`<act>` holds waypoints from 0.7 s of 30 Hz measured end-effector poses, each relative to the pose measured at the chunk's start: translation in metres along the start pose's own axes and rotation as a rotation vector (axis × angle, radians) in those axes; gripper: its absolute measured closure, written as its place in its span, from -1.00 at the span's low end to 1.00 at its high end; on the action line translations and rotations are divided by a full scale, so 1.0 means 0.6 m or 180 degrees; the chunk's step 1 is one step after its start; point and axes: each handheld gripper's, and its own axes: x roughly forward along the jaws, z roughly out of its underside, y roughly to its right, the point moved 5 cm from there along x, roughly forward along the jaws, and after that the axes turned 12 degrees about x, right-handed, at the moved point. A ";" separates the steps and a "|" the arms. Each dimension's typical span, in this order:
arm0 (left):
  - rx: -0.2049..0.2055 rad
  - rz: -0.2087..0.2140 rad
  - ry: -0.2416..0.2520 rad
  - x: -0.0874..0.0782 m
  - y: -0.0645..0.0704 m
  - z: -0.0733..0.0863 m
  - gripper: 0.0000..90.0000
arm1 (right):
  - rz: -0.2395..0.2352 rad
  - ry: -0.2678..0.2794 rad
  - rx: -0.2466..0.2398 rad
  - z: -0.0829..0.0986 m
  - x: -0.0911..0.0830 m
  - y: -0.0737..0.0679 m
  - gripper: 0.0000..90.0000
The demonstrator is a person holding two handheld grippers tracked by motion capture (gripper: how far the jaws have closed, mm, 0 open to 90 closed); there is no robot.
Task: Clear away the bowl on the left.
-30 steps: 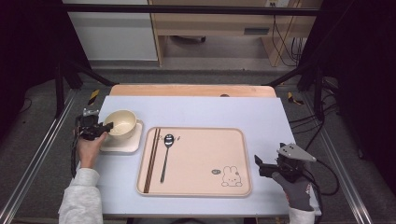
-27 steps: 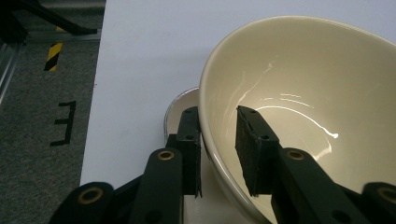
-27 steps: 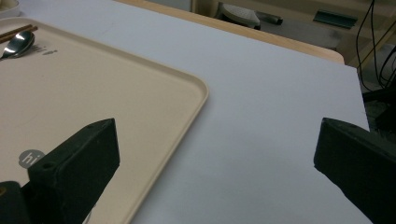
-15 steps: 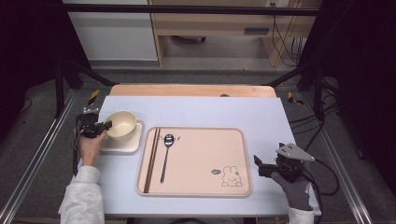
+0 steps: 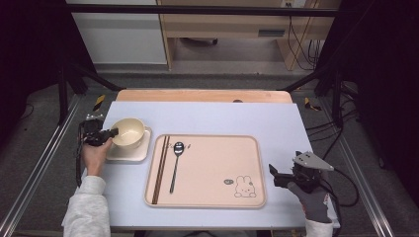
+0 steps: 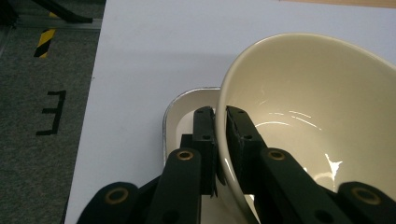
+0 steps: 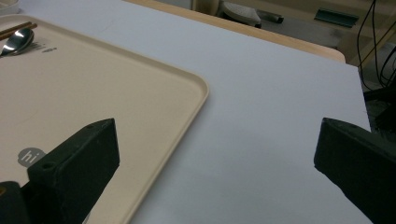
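A cream bowl (image 5: 128, 132) (image 6: 308, 116) is tilted above a small white square plate (image 5: 141, 150) (image 6: 180, 112) at the table's left. My left gripper (image 5: 109, 133) (image 6: 220, 126) is shut on the bowl's rim, one jaw inside and one outside. A beige tray (image 5: 212, 168) (image 7: 93, 93) lies in the middle with dark chopsticks (image 5: 161, 168) and a metal spoon (image 5: 176, 165) (image 7: 16, 41) on its left part. My right gripper (image 5: 279, 177) (image 7: 215, 154) stands open just off the tray's right edge, nothing between its jaws.
A pale blue mat (image 5: 222, 118) covers the table, with a wooden strip (image 5: 197, 95) along the far edge. The tray carries a small rabbit print (image 5: 244, 187) near its right front corner. Metal frame rails run along both sides.
The bowl has tipped and lifted a little in the left gripper and shifted slightly right over the plate. The right gripper has barely moved.
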 end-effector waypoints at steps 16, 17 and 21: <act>0.0177 -0.0106 0.0069 -0.014 0.017 -0.007 0.84 | -0.0011 0.0005 0.0008 0.000 -0.002 0.000 -0.99; 0.0190 -0.0111 0.0075 -0.016 0.019 -0.008 0.84 | -0.0011 0.0007 0.0008 -0.001 -0.002 0.000 -0.99; 0.0210 -0.0126 0.0141 -0.025 0.022 -0.012 0.84 | -0.0001 0.0014 0.0002 -0.001 -0.002 0.001 -0.99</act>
